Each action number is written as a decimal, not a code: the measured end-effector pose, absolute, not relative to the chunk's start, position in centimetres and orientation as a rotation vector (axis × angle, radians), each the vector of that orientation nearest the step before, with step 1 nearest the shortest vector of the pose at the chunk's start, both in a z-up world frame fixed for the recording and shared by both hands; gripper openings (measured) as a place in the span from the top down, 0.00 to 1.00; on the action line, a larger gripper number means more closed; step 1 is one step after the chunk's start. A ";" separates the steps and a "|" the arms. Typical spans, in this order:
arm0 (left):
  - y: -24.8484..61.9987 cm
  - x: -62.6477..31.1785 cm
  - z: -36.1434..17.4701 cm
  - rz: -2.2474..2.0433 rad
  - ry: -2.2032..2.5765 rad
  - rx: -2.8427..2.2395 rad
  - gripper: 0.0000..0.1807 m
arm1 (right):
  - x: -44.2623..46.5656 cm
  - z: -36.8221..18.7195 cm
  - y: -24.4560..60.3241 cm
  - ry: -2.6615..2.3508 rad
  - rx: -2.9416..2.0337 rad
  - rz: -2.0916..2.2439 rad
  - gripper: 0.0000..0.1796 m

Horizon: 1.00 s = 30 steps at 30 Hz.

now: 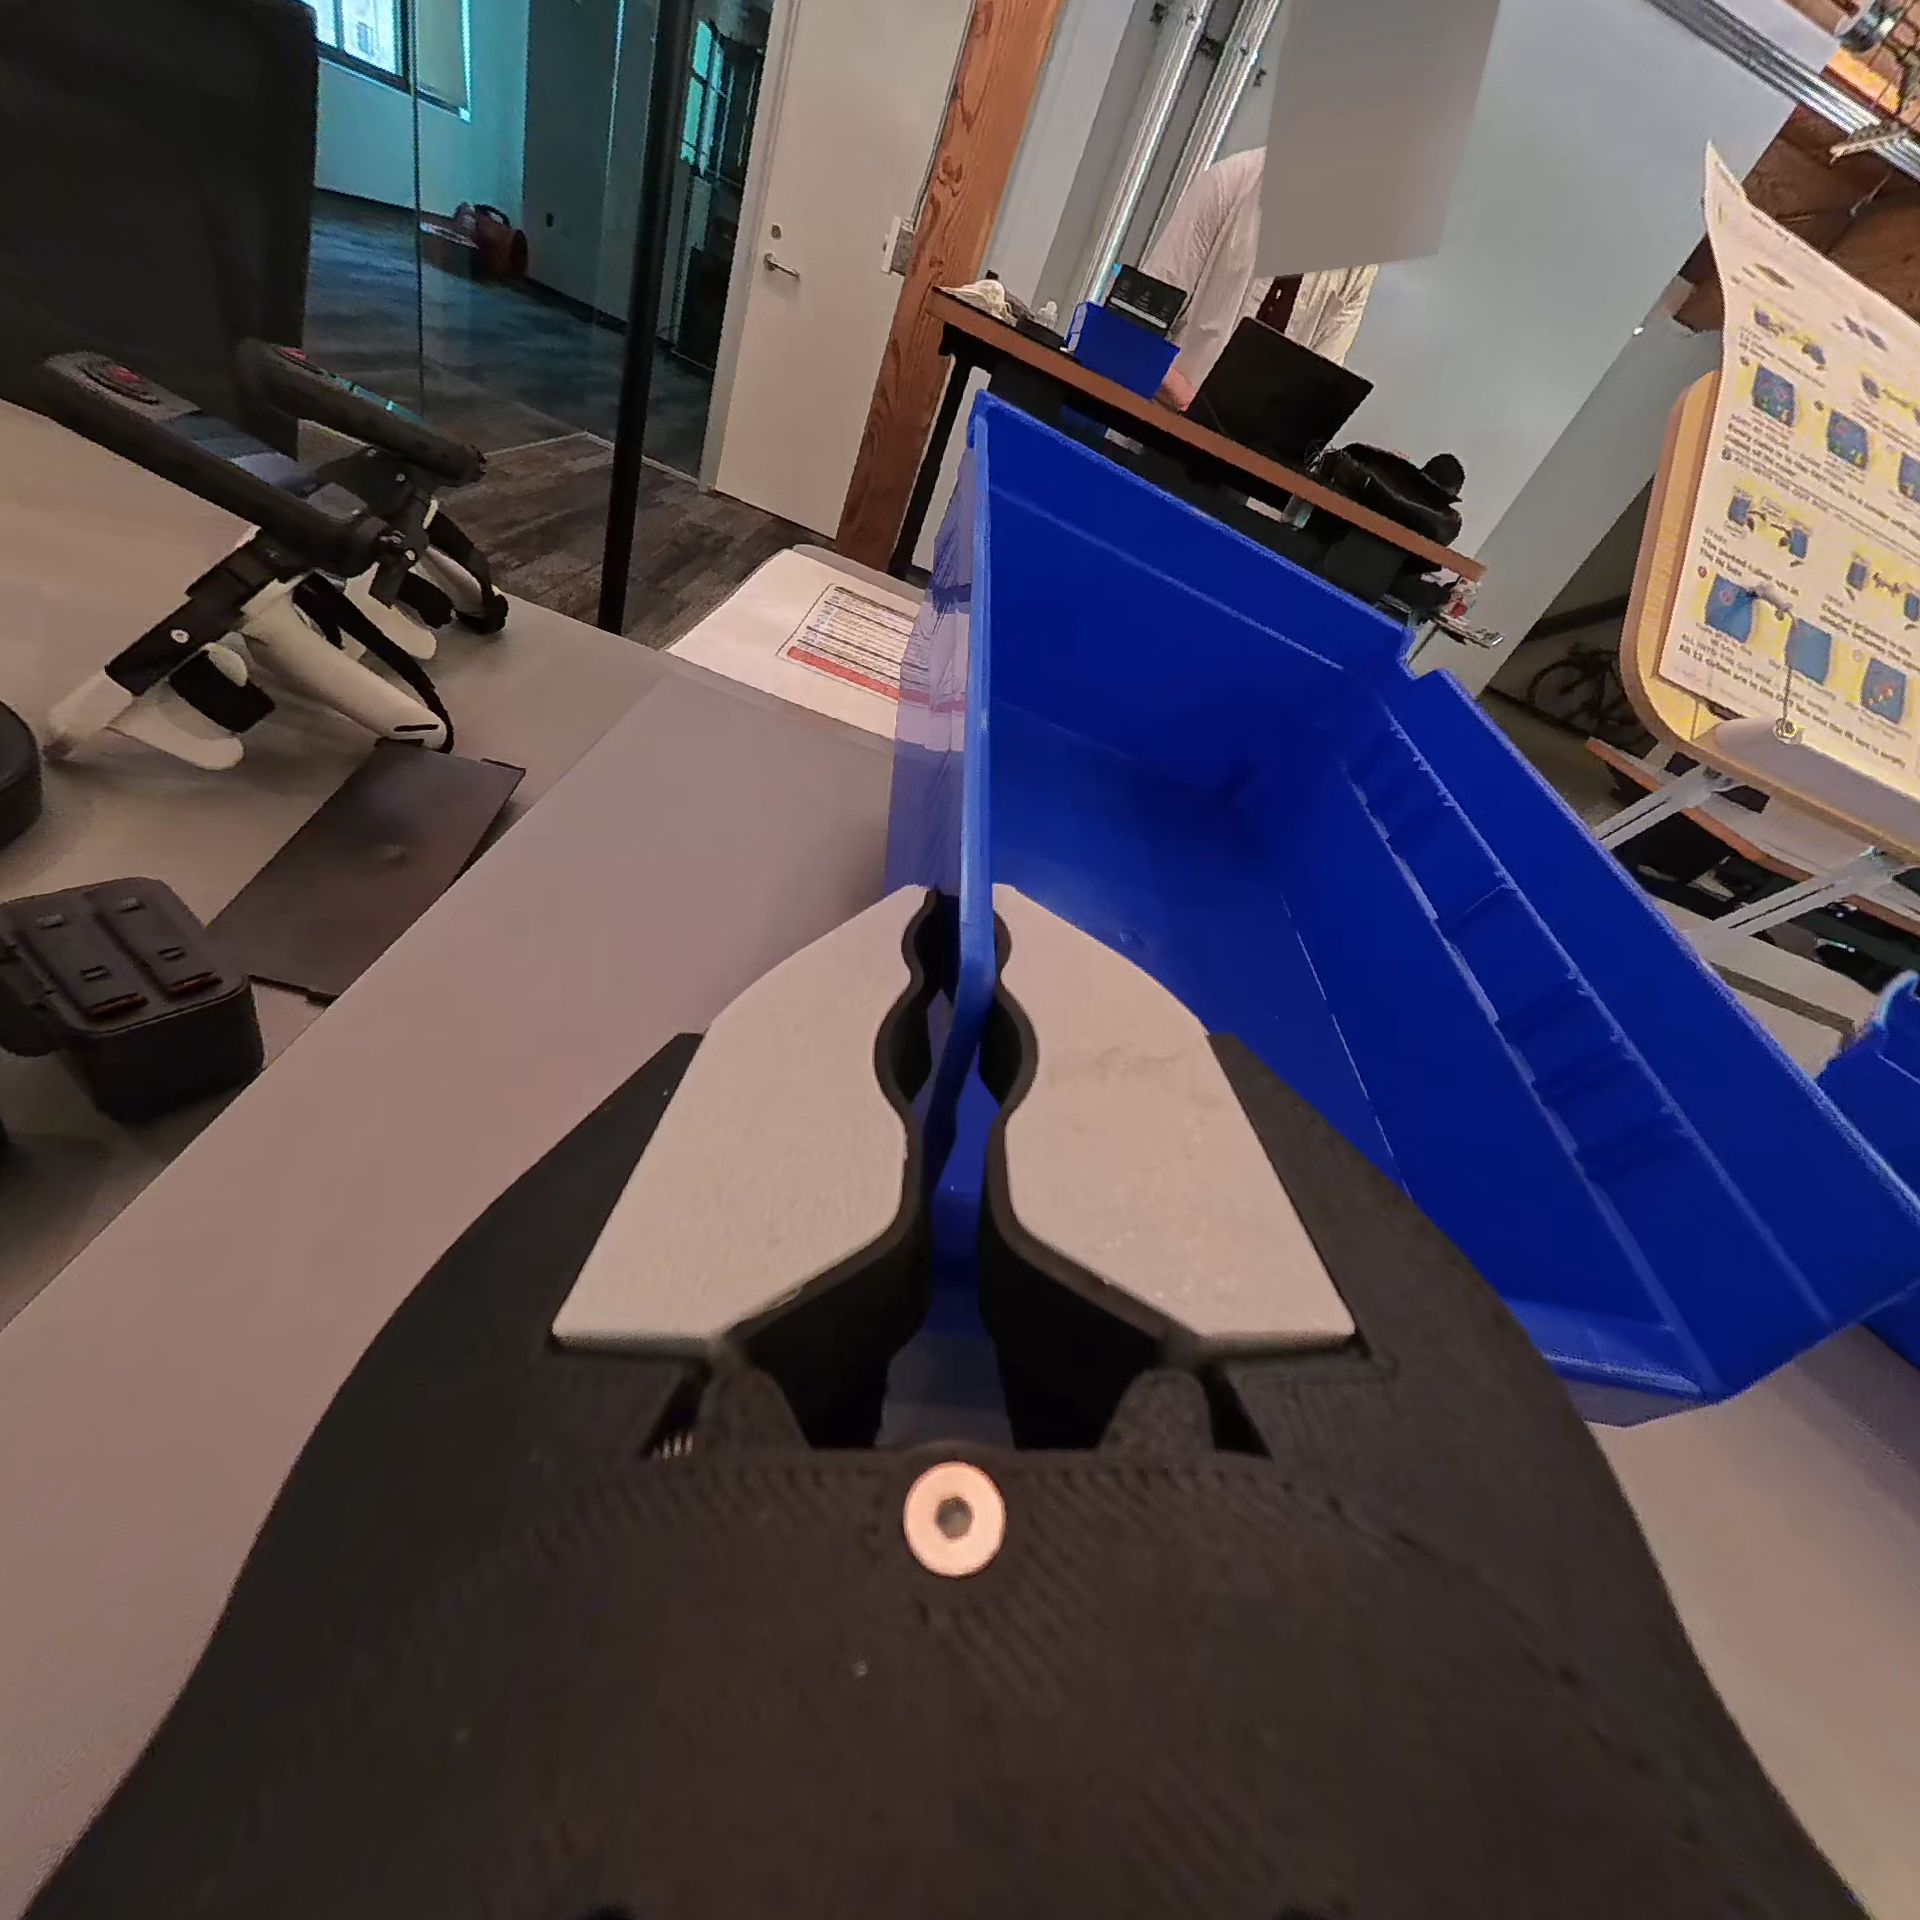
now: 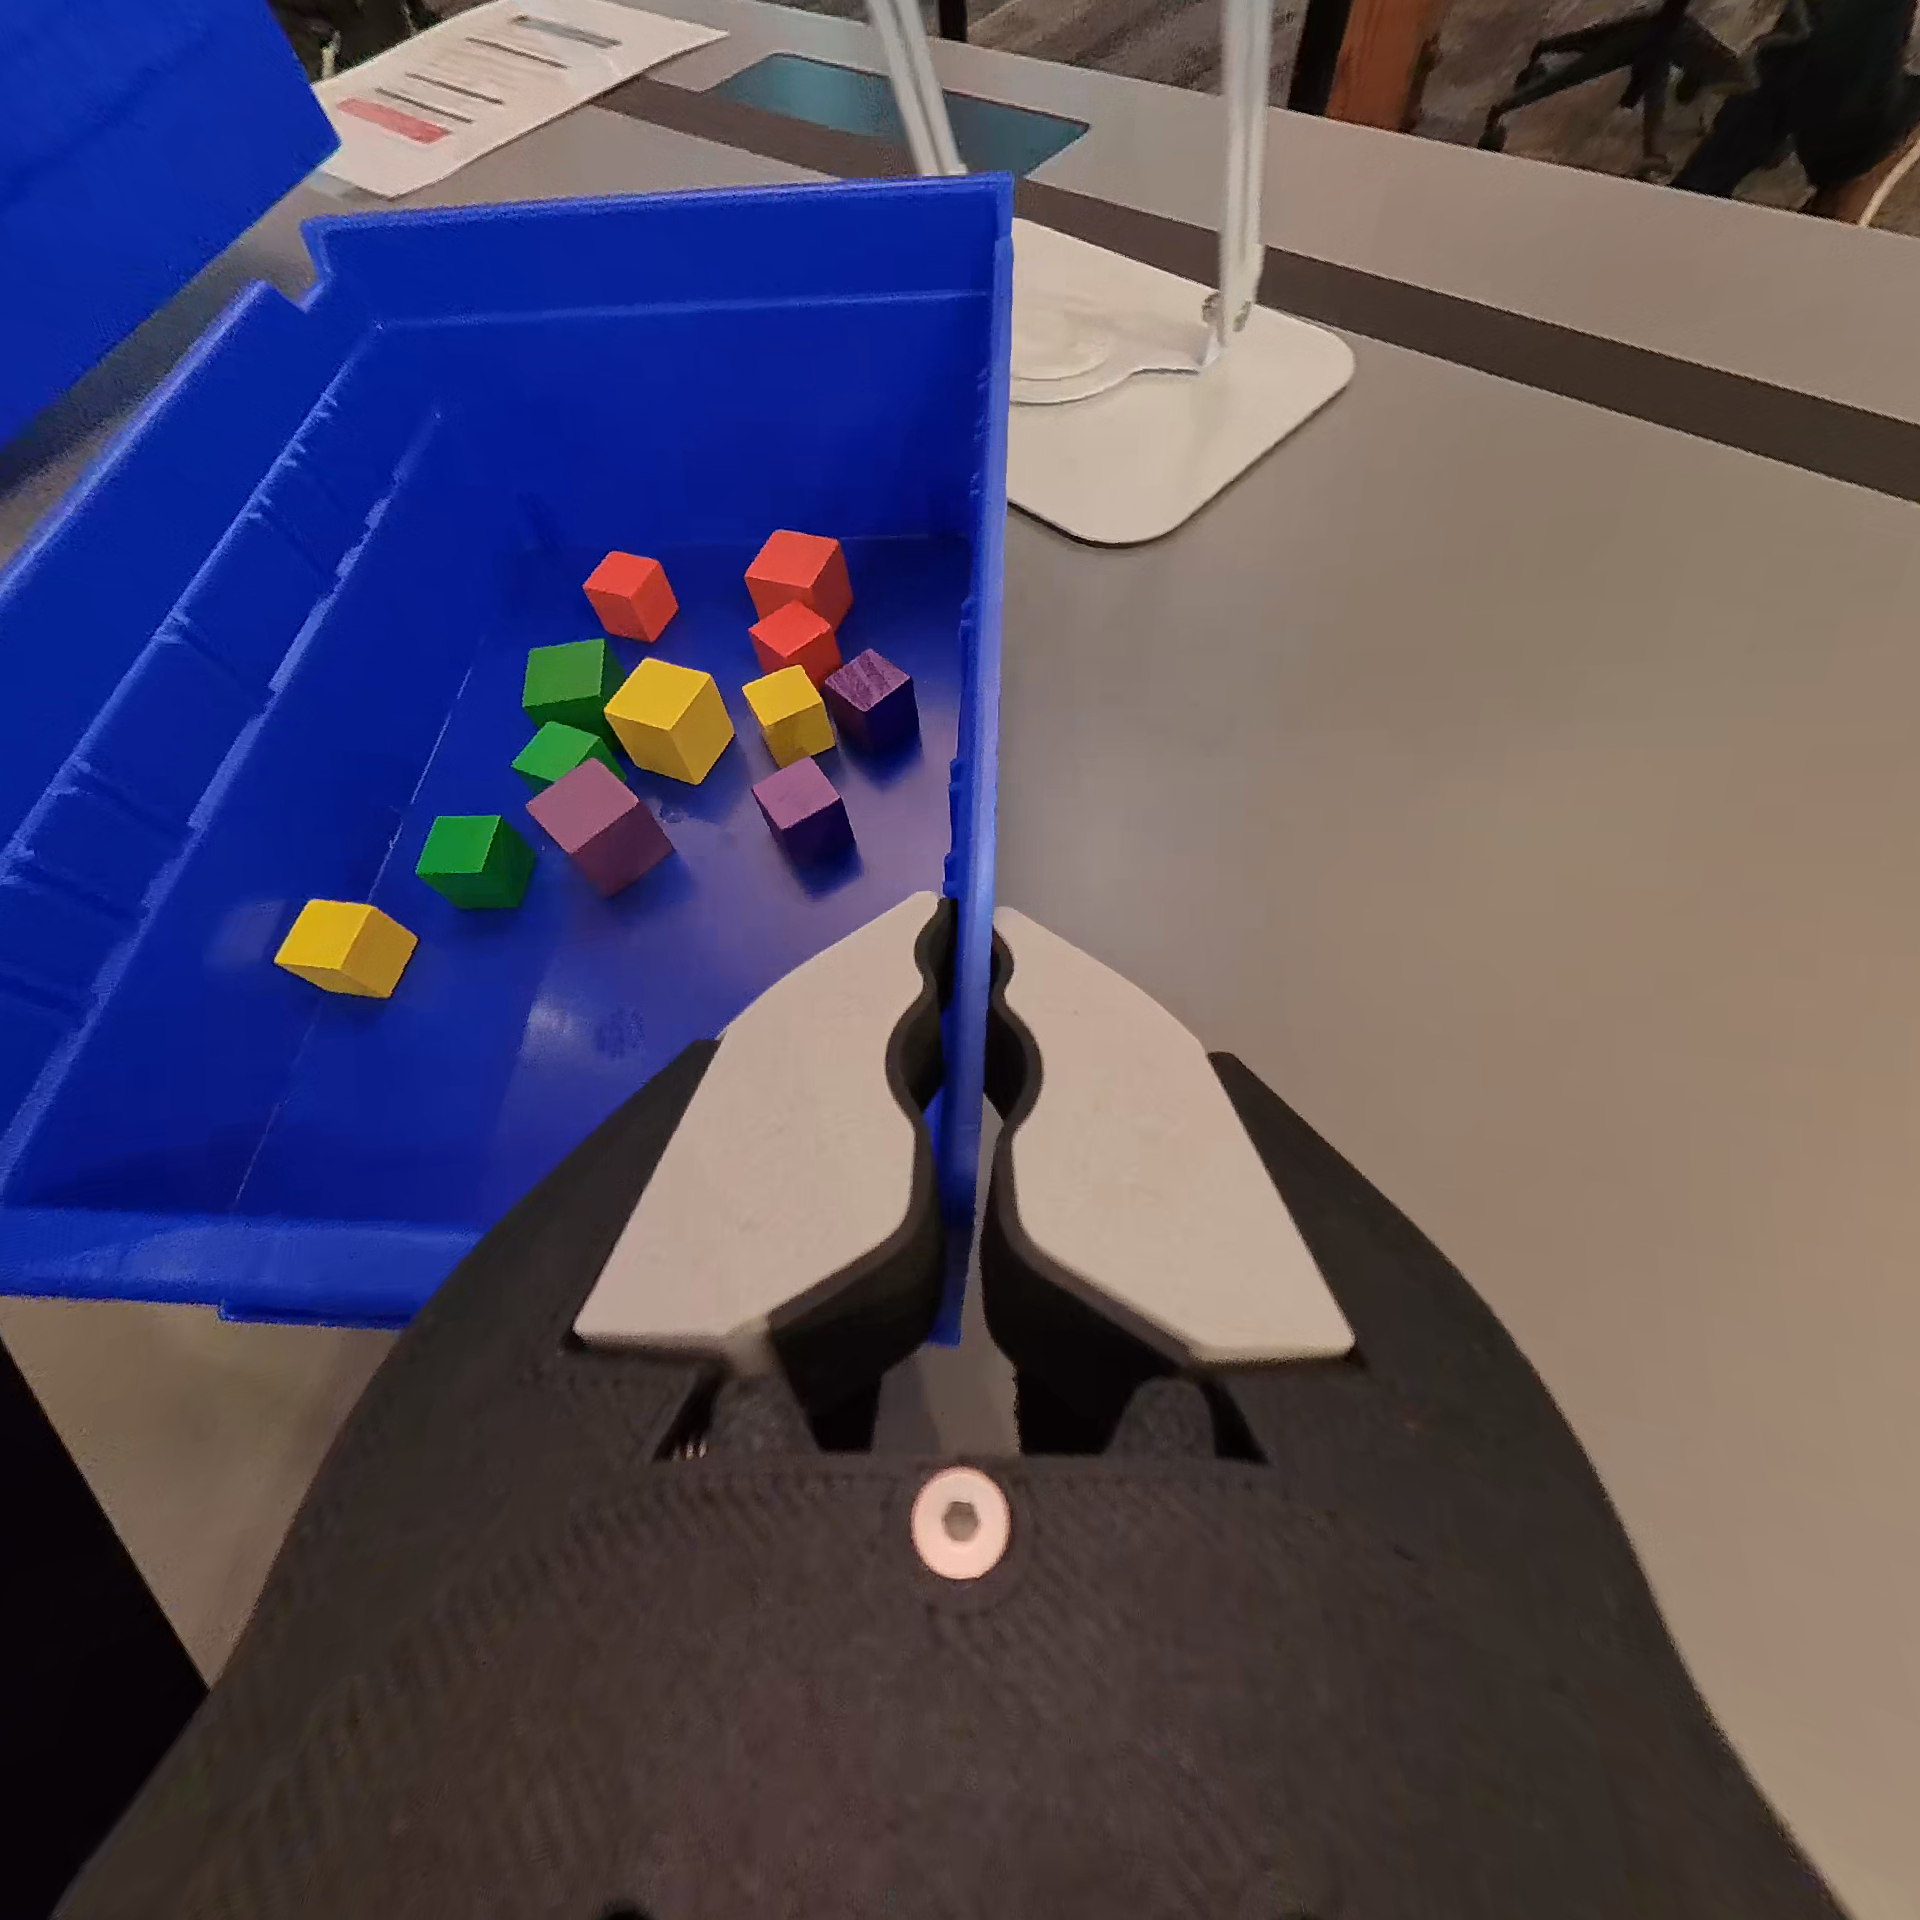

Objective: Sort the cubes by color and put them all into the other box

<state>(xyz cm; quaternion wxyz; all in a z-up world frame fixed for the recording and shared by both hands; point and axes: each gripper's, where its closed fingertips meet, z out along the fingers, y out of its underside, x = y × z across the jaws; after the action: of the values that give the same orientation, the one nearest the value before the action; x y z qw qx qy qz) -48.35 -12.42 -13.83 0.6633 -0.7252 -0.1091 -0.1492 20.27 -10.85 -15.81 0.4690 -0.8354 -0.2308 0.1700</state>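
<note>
In the left wrist view, my left gripper (image 1: 961, 904) is shut on the left side wall of an empty blue box (image 1: 1403, 935), which looks tilted. In the right wrist view, my right gripper (image 2: 961, 914) is shut on the right side wall of a second blue box (image 2: 644, 395). That box holds several loose cubes, mixed together: red (image 2: 798, 574), yellow (image 2: 670, 719), green (image 2: 476, 860) and purple (image 2: 601, 823). A corner of the empty box shows at the top left of the right wrist view (image 2: 135, 156). An edge of the cube box shows at the far right of the left wrist view (image 1: 1870, 1091).
Both boxes are on a grey table (image 2: 1455, 831). A white stand base (image 2: 1174, 416) sits just right of the cube box. A printed sheet (image 1: 831, 644) lies behind the boxes. Spare grippers on a stand (image 1: 281, 582) and a black case (image 1: 125, 987) are to the left. A person stands at a far desk.
</note>
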 end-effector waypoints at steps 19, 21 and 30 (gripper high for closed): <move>-15.4 -50.5 -13.6 -0.310 -0.307 -1.585 0.98 | 8.4 -13.6 -7.5 -0.853 -1.881 0.507 0.75; -15.5 -50.6 -13.5 -0.310 -0.308 -1.579 0.98 | 8.6 -11.3 -8.6 -1.009 -1.740 0.438 0.74; -15.5 -50.2 -13.3 -0.300 -0.307 -1.571 0.98 | 3.6 -15.3 -18.9 -2.093 -1.365 0.276 0.73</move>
<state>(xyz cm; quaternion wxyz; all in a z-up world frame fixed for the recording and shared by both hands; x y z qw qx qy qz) -50.22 -15.49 -13.27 0.6865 -0.7014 -0.1373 -0.1340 3.64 -18.89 -15.33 0.3084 -0.5165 -0.7920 0.1045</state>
